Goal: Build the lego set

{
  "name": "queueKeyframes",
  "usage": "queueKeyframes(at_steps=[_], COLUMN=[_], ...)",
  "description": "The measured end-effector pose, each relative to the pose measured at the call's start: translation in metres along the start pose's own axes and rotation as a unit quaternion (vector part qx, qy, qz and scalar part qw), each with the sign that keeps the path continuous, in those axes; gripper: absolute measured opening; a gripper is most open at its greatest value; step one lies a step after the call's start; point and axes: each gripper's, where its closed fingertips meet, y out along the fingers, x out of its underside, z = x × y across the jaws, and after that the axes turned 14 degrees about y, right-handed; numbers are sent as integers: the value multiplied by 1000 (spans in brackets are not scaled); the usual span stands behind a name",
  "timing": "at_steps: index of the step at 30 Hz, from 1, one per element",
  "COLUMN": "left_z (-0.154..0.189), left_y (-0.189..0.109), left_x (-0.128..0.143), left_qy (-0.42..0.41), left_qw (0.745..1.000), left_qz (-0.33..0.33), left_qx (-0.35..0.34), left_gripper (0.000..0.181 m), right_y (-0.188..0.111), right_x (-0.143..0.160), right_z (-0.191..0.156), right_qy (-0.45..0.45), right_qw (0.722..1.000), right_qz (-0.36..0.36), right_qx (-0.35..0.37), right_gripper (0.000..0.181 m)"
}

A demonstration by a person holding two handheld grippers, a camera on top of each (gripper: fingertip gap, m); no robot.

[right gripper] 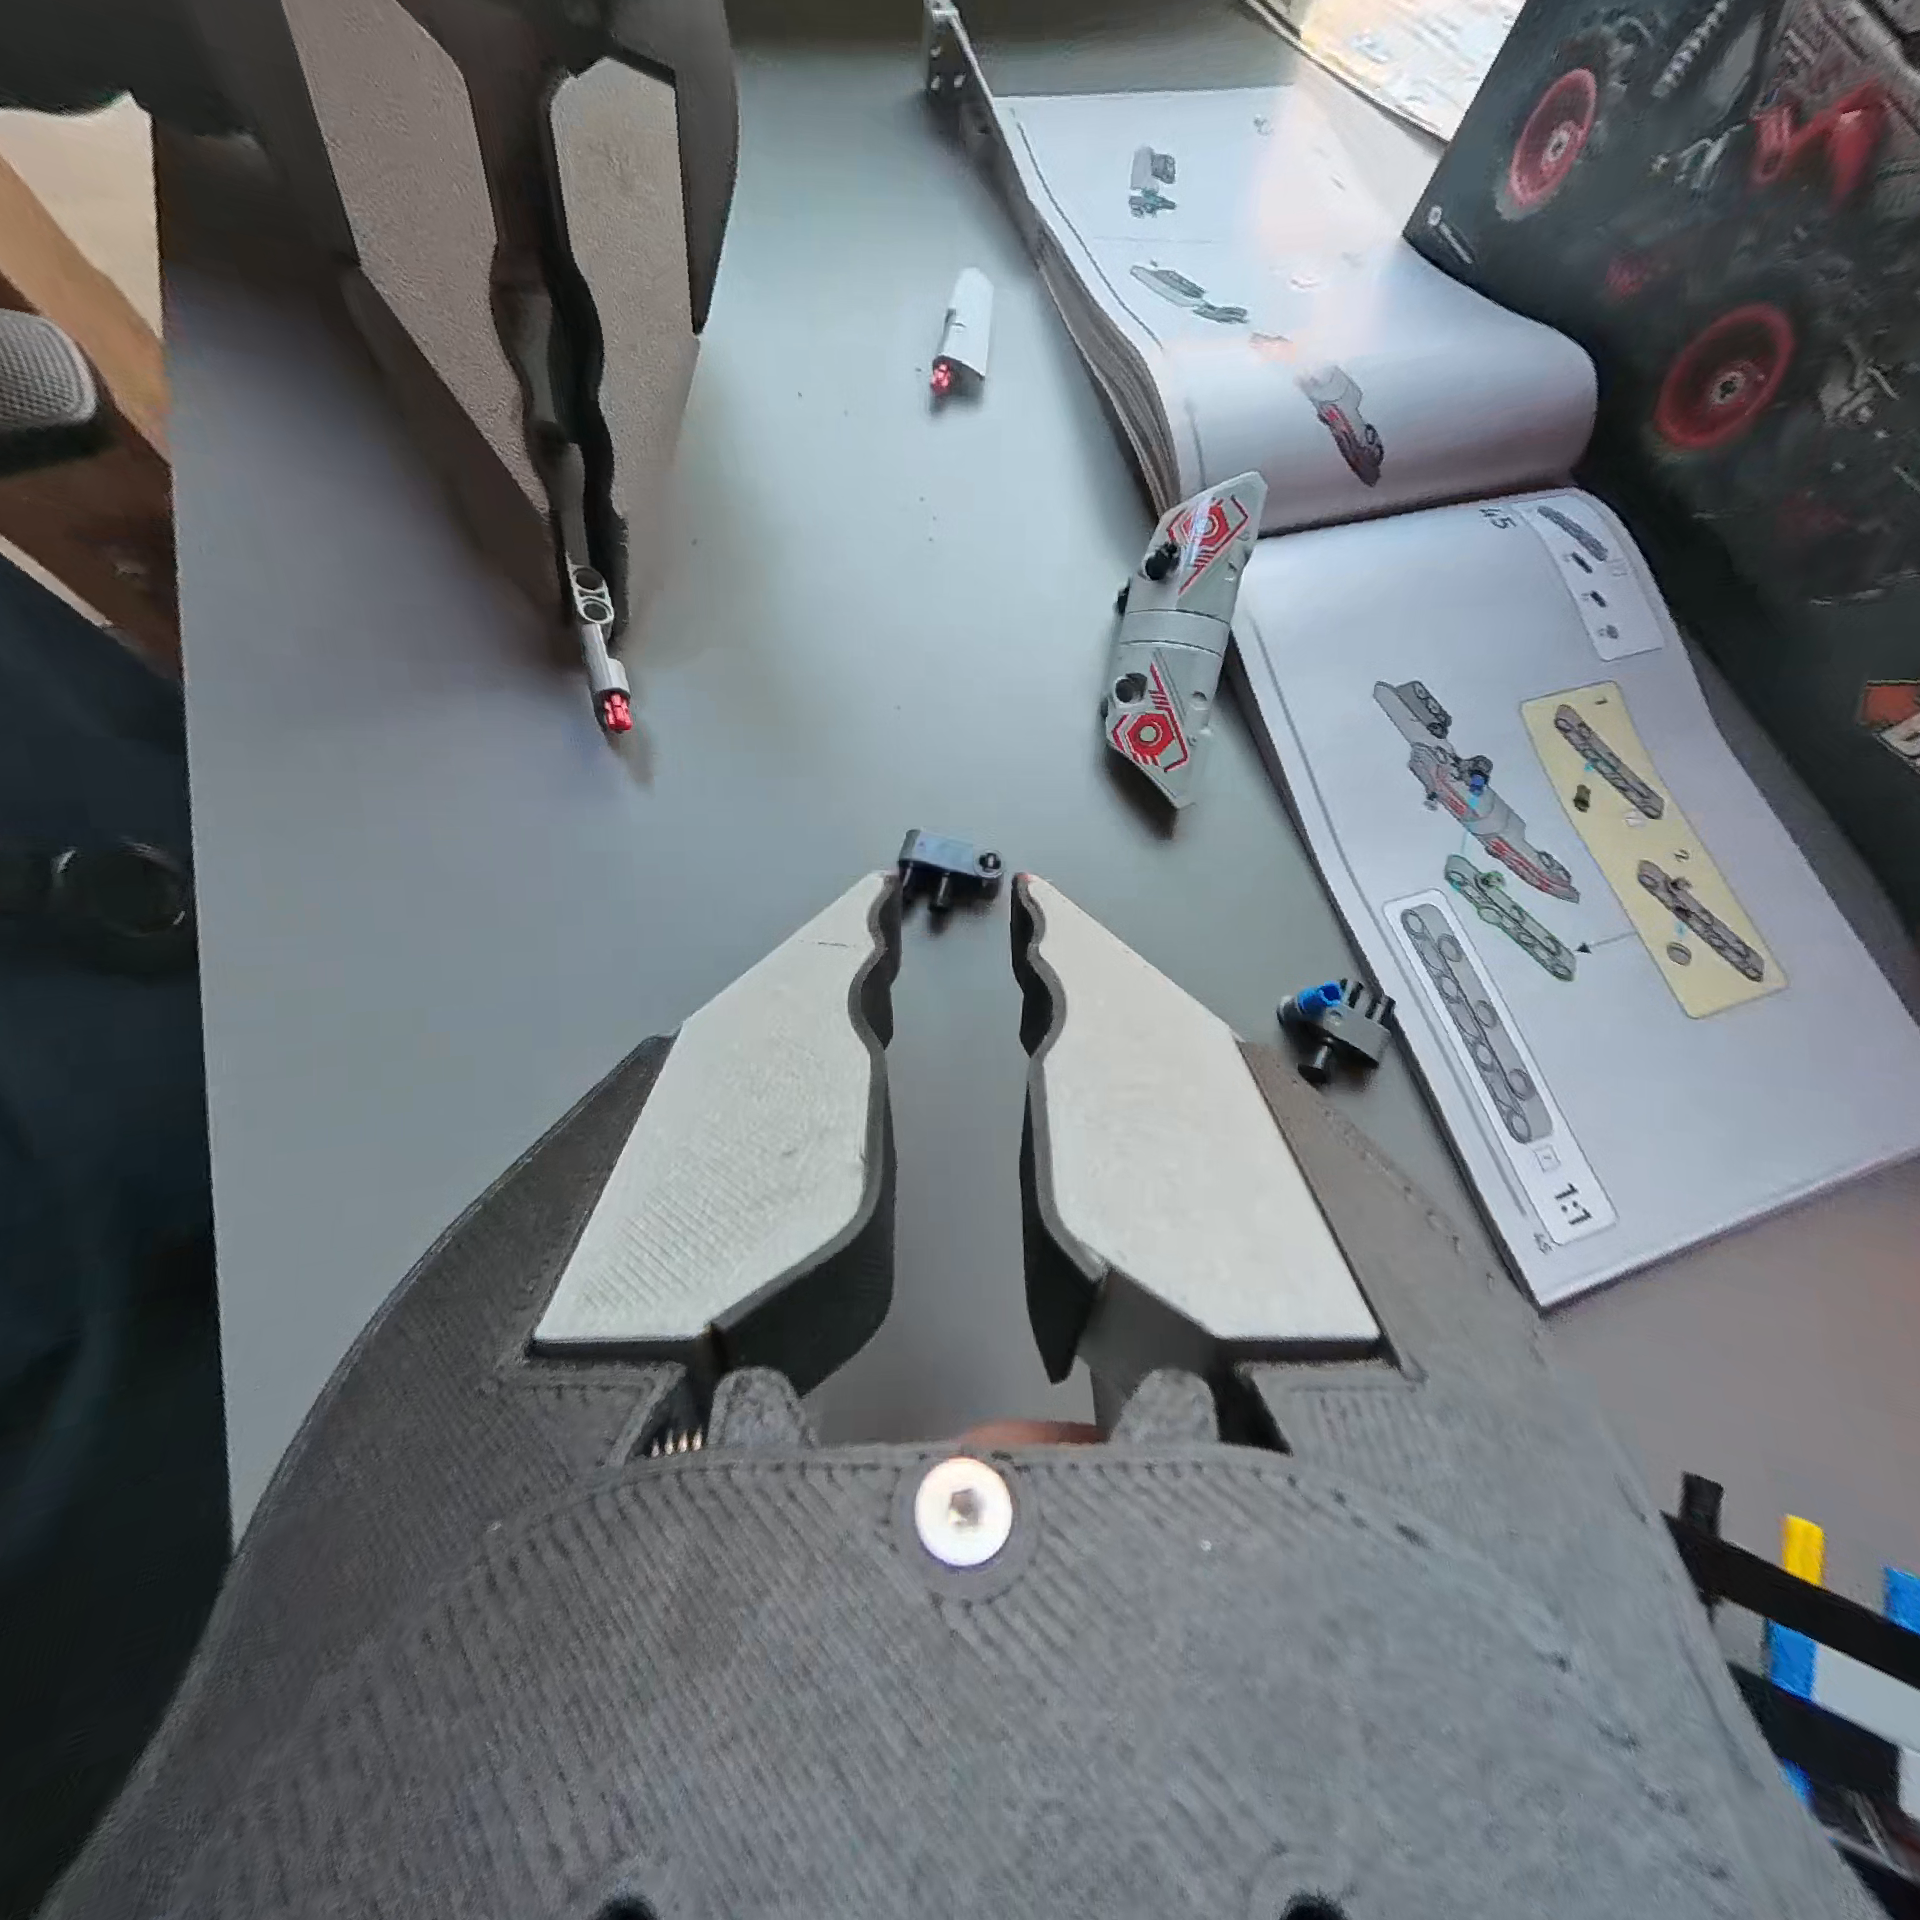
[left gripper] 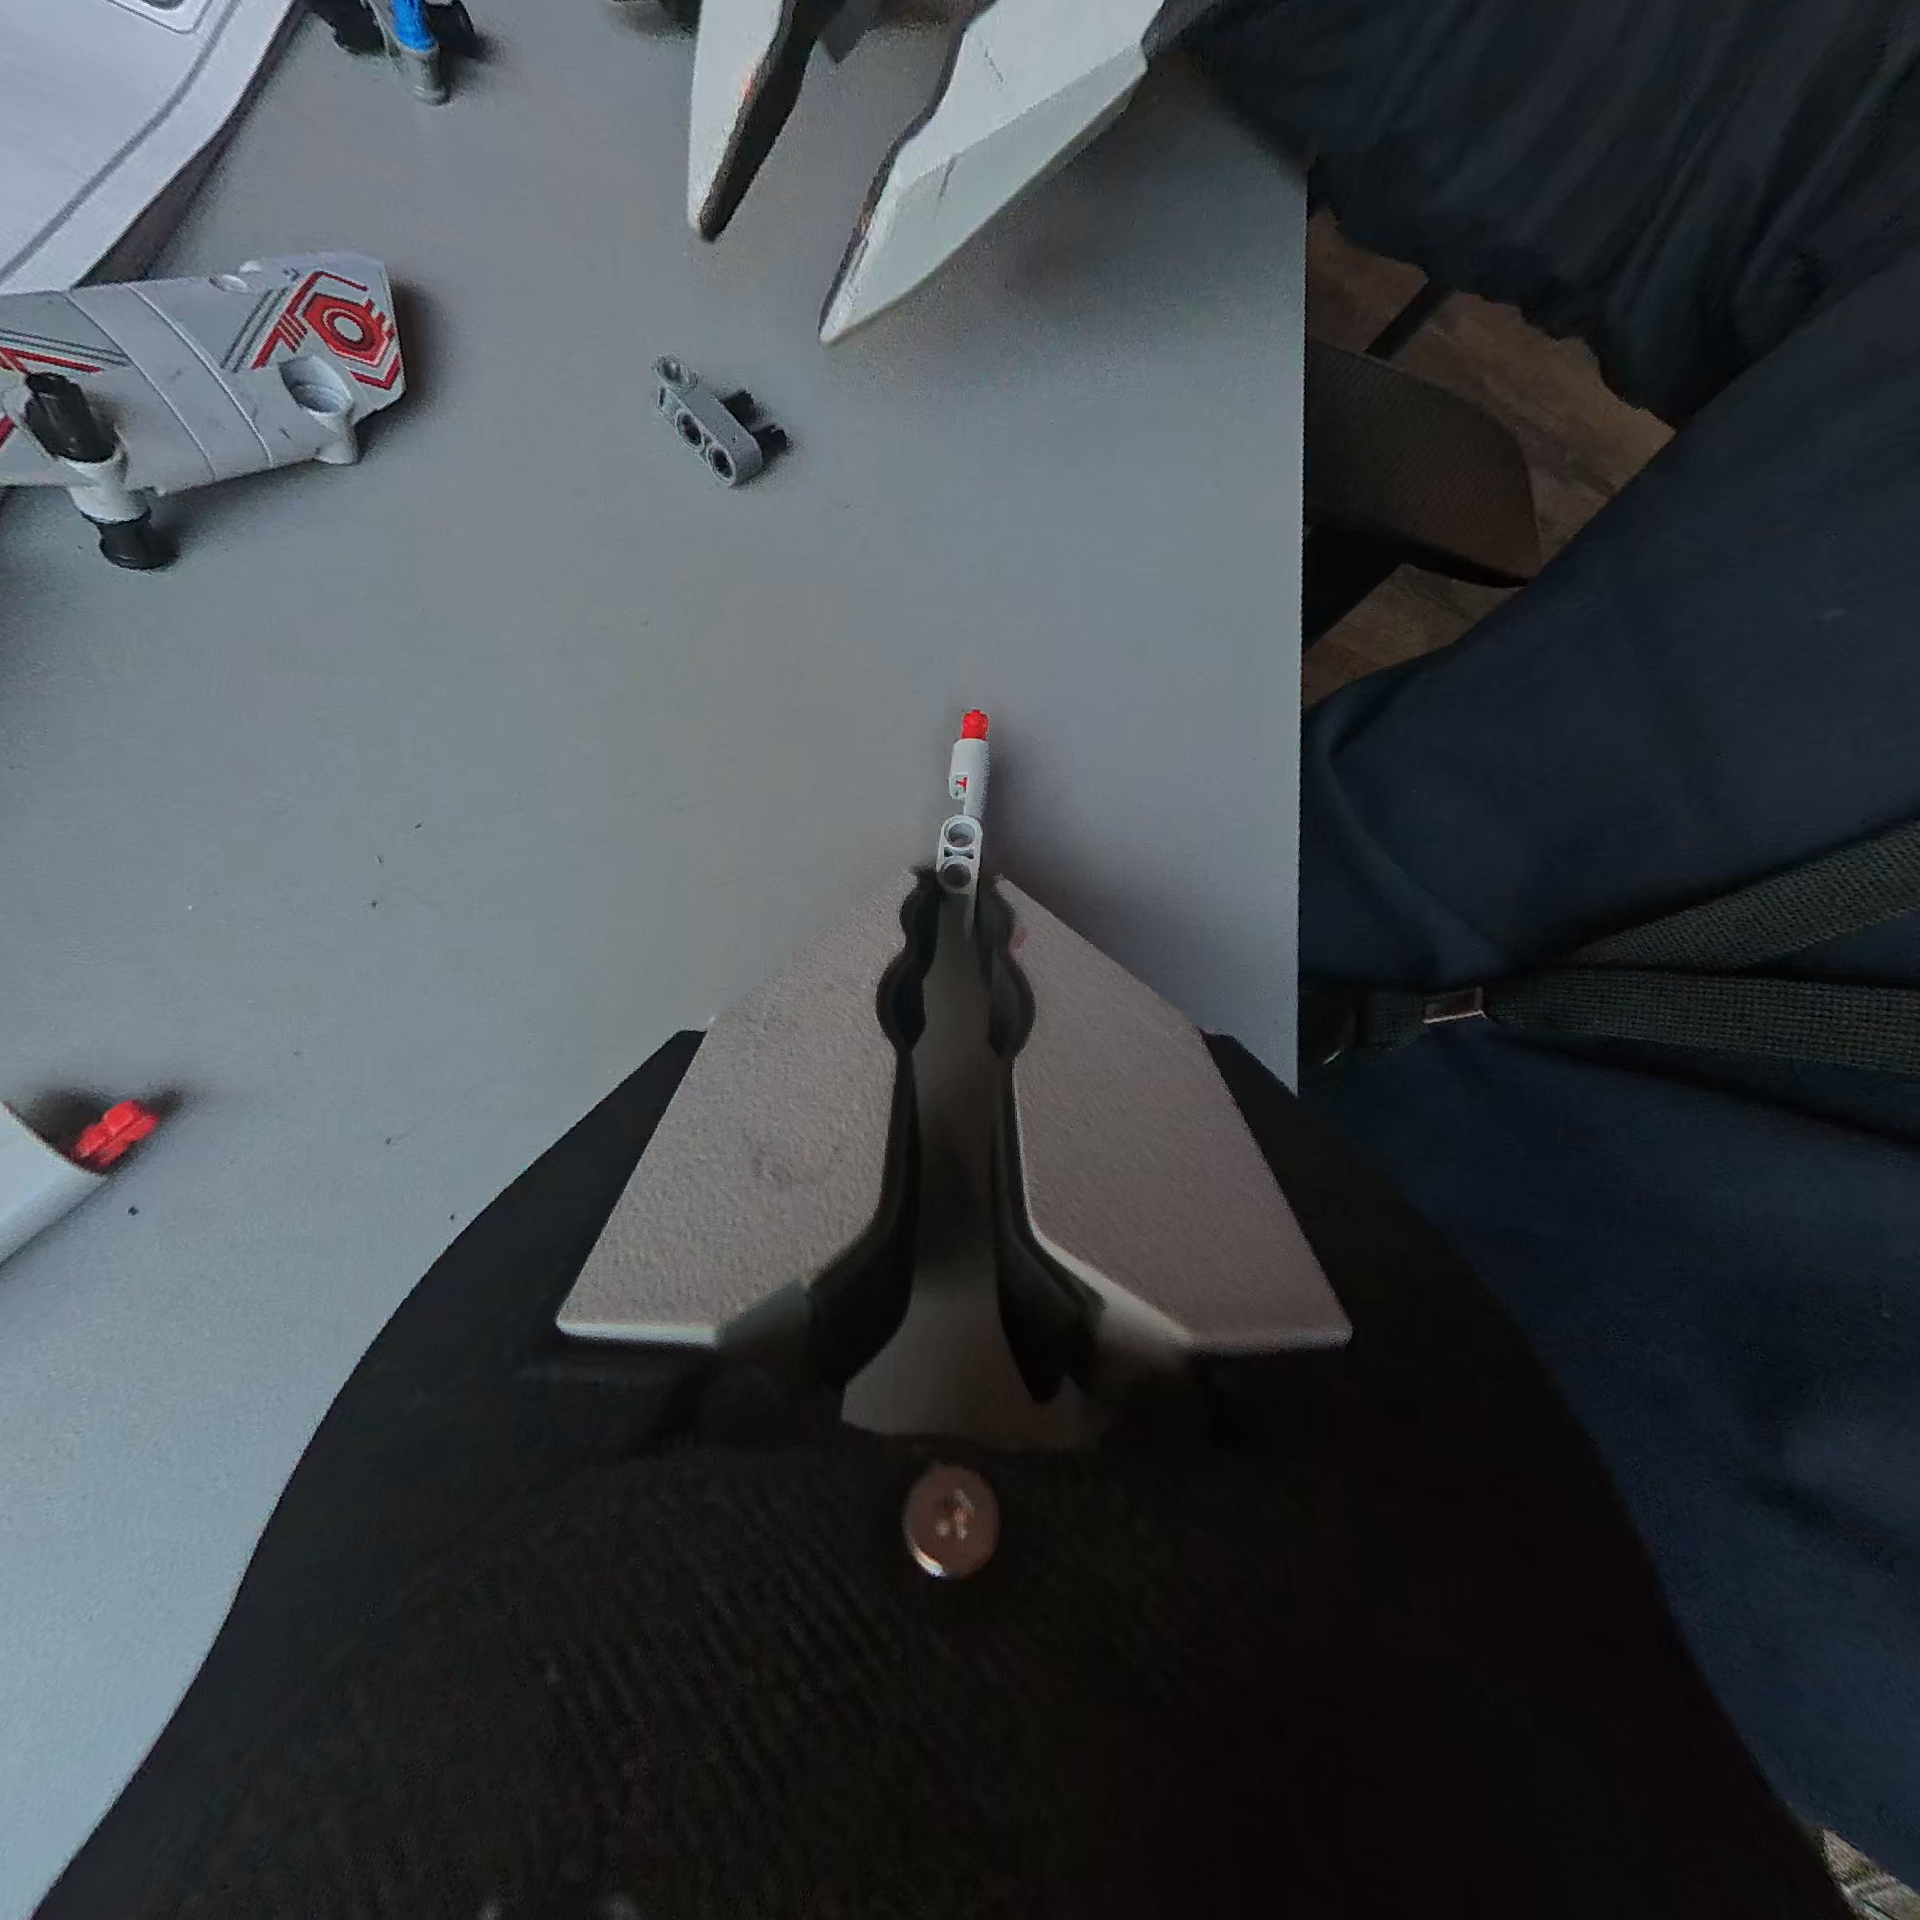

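My left gripper (left gripper: 958, 896) is shut on a thin light grey beam (left gripper: 966, 800) with a red pin at its far end, held just above the grey table near its right edge. It also shows in the right wrist view (right gripper: 584, 613), with the beam (right gripper: 601, 655) sticking out of it. My right gripper (right gripper: 951, 883) is open, its tips on either side of a small dark grey beam with black pins (right gripper: 951, 860) lying on the table. In the left wrist view, the right gripper (left gripper: 774, 275) hangs above that same beam (left gripper: 717, 421).
A grey panel assembly with red decals (right gripper: 1179, 644) (left gripper: 208, 374) lies beside the open instruction booklet (right gripper: 1558, 831). A small black and blue piece (right gripper: 1340, 1023) and a small grey panel with a red pin (right gripper: 966, 332) lie nearby. The set's box (right gripper: 1714, 312) stands at the right. The table edge (left gripper: 1299, 623) borders a person's legs. The tips of one gripper are about 11 centimetres away from the tips of the other.
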Motion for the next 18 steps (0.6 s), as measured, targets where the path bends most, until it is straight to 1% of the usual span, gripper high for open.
queueKeyframes(at_steps=[1, 5, 8, 11, 13, 15, 18], left_z=[0, 3, 0, 0, 1, 0, -10], left_y=[0, 1, 1, -1, -3, -4, -7], left_x=[0, 0, -1, -3, -5, -2, 2], left_qy=[-2, 1, -8, -7, -3, 7, 20], left_qw=[1000, 1000, 1000, 1000, 1000, 1000, 1000], left_qz=[1, -1, 2, 11, 17, 7, -16], left_qx=[2, 12, 14, 17, 21, 22, 5], left_gripper=[4, 4, 4, 4, 4, 4, 4], right_y=[-2, -1, 7, 16, 16, 15, 16], right_x=[1, 1, 0, 7, 10, 9, 7], right_z=[0, 6, 2, -1, -3, 3, 2], right_qy=[0, -21, -22, -61, -92, -113, -115], right_qw=[1000, 999, 997, 990, 986, 983, 980], right_qz=[-5, -34, -71, -111, -118, -121, -123], right_qx=[2, 10, -21, -59, -80, -82, -102], right_gripper=[19, 22, 24, 26, 27, 26, 24])
